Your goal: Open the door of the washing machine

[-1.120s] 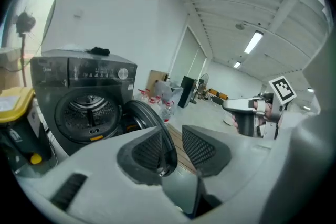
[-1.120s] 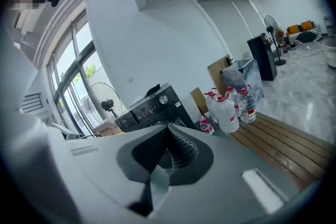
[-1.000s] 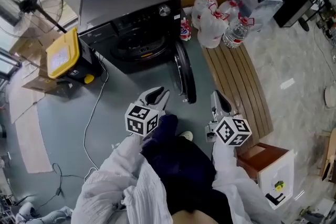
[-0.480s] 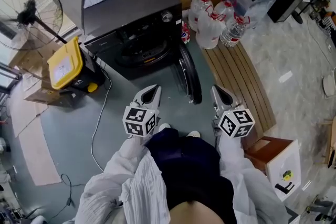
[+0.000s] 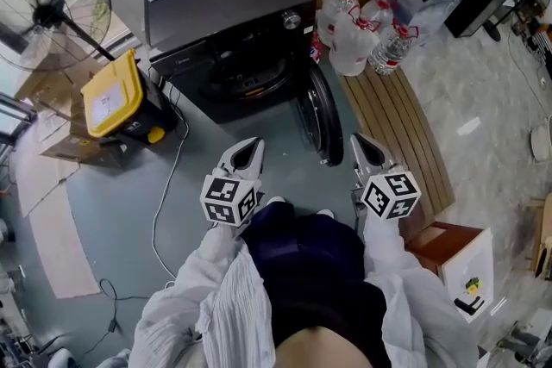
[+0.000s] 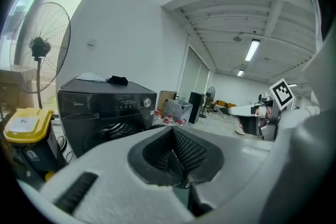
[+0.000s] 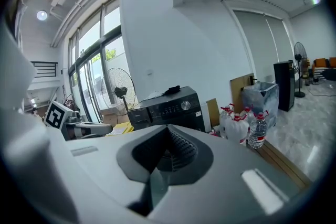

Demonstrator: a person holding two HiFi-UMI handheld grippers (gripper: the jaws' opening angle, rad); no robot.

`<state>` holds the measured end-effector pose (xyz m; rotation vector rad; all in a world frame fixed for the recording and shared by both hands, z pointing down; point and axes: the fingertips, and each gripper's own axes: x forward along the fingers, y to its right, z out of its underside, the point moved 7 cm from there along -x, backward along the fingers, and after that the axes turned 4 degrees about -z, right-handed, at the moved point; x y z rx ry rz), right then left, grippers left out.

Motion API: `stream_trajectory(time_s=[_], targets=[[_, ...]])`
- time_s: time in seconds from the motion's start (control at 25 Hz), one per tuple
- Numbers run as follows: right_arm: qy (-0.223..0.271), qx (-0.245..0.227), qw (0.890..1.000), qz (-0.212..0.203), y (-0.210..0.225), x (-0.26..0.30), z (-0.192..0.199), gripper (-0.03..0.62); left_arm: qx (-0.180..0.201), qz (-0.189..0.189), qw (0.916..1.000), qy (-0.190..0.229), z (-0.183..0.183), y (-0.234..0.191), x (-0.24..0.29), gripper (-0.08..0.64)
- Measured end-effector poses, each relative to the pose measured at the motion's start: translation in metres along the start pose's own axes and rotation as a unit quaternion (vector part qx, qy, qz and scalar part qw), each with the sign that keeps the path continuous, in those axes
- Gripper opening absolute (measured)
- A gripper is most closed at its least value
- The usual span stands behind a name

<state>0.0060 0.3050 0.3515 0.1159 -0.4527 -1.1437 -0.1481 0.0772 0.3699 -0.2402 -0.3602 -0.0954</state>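
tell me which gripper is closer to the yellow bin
Left. The left gripper is down and right of the yellow bin in the head view; the right gripper is farther right, beyond the open washing machine door.

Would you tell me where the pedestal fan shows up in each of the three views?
Head view: pedestal fan at upper left, left of the washing machine.
Left gripper view: pedestal fan at far left.
Right gripper view: pedestal fan left of centre, by the windows.
Shared landmark: the washing machine, right of it in every view.
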Motion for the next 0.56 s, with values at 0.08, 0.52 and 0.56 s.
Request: stream_trajectory(time_s=[0.08, 0.52, 0.56], targets=[[0.000, 0.000, 1.000, 0.003, -0.005, 0.003, 0.003, 0.006, -0.002, 0.001, 1.0000, 0.001, 0.002, -0.004, -0.004, -0.002], [-0.003, 0.006, 1.000, 0.008, -0.028, 0.008, 0.019, 0.006, -0.008, 0.015, 0.9999, -0.001, 0.017, -0.016, -0.019, -0.002], [-0.003, 0.007, 1.000, 0.010, -0.029, 0.009, 0.021, 0.006, -0.008, 0.017, 0.9998, -0.001, 0.019, -0.017, -0.020, -0.002]])
